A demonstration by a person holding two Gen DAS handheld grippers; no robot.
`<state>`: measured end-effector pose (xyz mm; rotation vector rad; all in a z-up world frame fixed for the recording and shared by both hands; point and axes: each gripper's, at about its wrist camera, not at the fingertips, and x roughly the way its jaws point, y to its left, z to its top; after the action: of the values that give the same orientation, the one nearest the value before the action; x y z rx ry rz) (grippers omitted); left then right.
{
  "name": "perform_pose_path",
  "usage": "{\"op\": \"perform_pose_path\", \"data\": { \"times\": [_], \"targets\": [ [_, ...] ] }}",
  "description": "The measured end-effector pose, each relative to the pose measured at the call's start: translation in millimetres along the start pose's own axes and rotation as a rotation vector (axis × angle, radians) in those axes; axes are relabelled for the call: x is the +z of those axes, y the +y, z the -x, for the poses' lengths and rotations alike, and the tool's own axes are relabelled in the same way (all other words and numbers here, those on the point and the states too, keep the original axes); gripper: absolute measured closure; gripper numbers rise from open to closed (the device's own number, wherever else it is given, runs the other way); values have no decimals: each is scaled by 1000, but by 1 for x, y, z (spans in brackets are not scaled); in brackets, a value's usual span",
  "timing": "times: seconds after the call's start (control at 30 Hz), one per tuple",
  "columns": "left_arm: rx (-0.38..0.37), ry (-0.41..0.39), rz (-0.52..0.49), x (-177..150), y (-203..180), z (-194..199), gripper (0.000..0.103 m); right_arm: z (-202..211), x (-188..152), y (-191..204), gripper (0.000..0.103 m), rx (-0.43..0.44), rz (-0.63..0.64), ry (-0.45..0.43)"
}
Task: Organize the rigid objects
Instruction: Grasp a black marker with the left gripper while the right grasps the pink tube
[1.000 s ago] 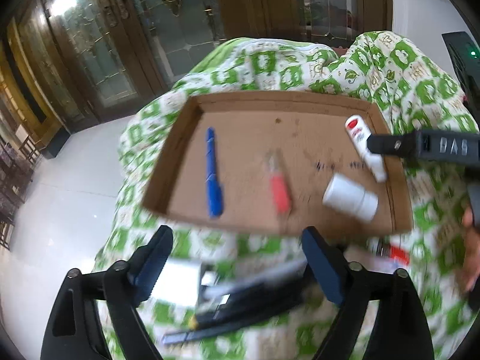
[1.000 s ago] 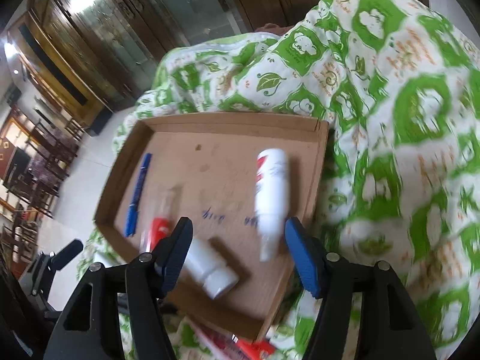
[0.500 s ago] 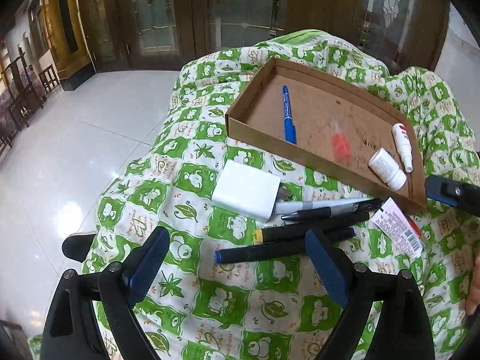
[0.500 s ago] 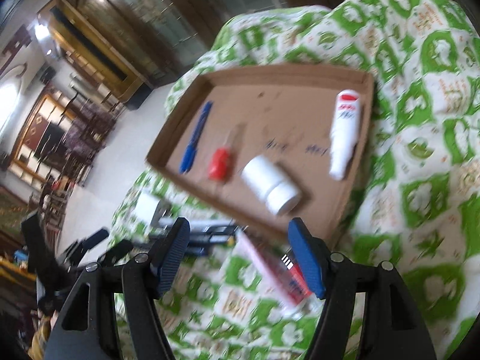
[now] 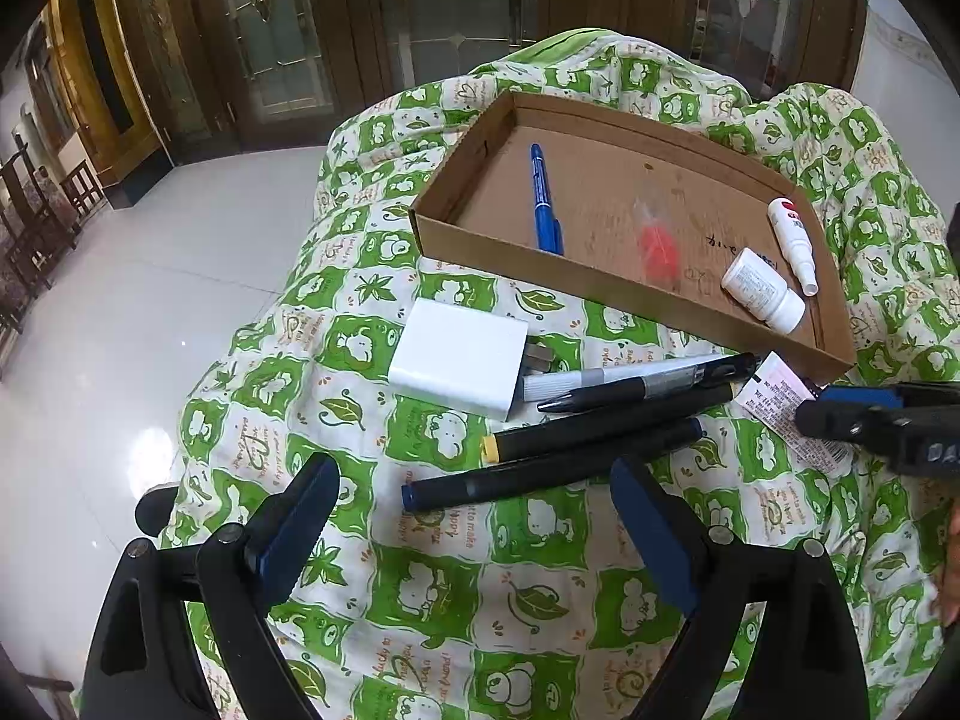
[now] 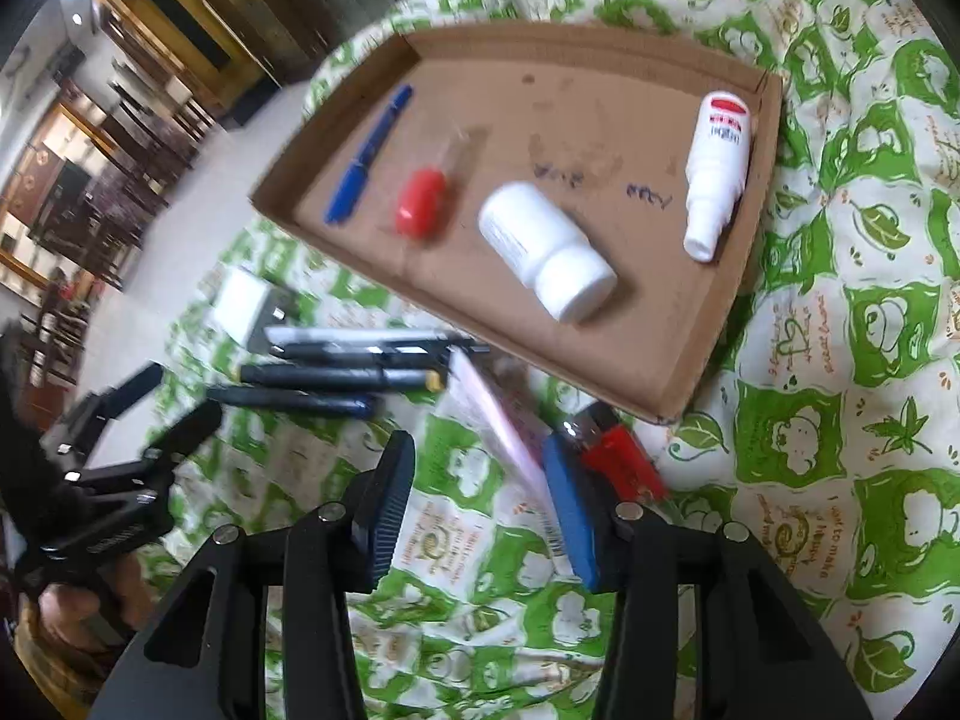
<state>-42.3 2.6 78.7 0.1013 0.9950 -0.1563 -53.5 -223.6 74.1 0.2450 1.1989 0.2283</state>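
In the right wrist view, motion blur smears the pink packet (image 6: 510, 420); the right gripper's (image 6: 489, 495) finger hides part of the red lighter (image 6: 618, 450) at five o'clock.

matt brown cardboard tray (image 5: 630, 294), soft printed cloth cover (image 5: 456, 594), glossy white plastic bottle (image 6: 546, 252), polished floor tiles (image 5: 120, 300)

Home: glass-paned wooden doors (image 5: 288, 42), patterned quilt (image 5: 432, 588)

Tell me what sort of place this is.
Probably a home's living or dining room: ornate wooden glass-paned doors, a polished tile floor, wooden chairs, and a green-patterned quilt as the work surface.
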Motion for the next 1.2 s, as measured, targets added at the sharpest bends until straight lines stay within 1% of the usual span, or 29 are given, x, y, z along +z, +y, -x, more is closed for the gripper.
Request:
{"op": "perform_pose_path", "data": {
  "times": [0.13,0.2,0.27,0.33,0.43,0.5,0.57,0.7,0.77,0.8,0.83,0.9,0.93,0.97,1.0,1.03,1.07,1.13,1.2],
  "targets": [
    [-4,4,-16,0,-5,-1,9,-20,0,2,58,-52,22,68],
    [-4,9,-29,0,-8,-1,9,-23,0,6,60,-83,52,69],
    [-4,13,-47,-1,-13,-2,9,-22,-1,9,74,-94,70,65],
    [-8,22,-69,-1,-18,-4,9,-21,-1,9,81,-56,65,64],
    [-21,46,-106,0,-24,-10,9,-19,-2,10,87,30,59,71],
    [-19,66,-144,2,-28,-16,9,-20,-2,12,88,60,56,77],
    [-10,91,-180,3,-31,-26,9,-20,-2,13,88,61,53,82],
    [-18,164,-200,1,-34,-46,9,-23,-1,13,88,60,48,93],
    [-17,175,-211,-1,-36,-48,10,-23,-2,12,88,62,47,95],
    [-38,181,-207,-1,-37,-46,10,-23,-2,12,88,63,46,95],
    [-75,190,-196,-1,-36,-43,11,-24,-2,12,88,65,44,95],
    [-126,210,-181,-2,-37,-38,19,-24,0,11,87,77,37,95],
    [-160,225,-173,-3,-37,-36,26,-24,0,10,87,85,31,95],
    [-209,244,-166,-4,-37,-32,31,-22,1,8,87,91,27,95],
    [-254,260,-163,-7,-38,-29,33,-21,1,7,87,97,23,93],
    [-280,272,-170,-10,-40,-27,34,-20,1,5,87,103,19,92],
    [-279,276,-188,-13,-43,-25,34,-20,1,4,87,108,16,93],
    [-246,273,-224,-16,-51,-26,34,-20,1,3,87,110,10,96],
    [-230,269,-232,-14,-57,-28,34,-19,0,2,87,106,10,98]
  ]
}}
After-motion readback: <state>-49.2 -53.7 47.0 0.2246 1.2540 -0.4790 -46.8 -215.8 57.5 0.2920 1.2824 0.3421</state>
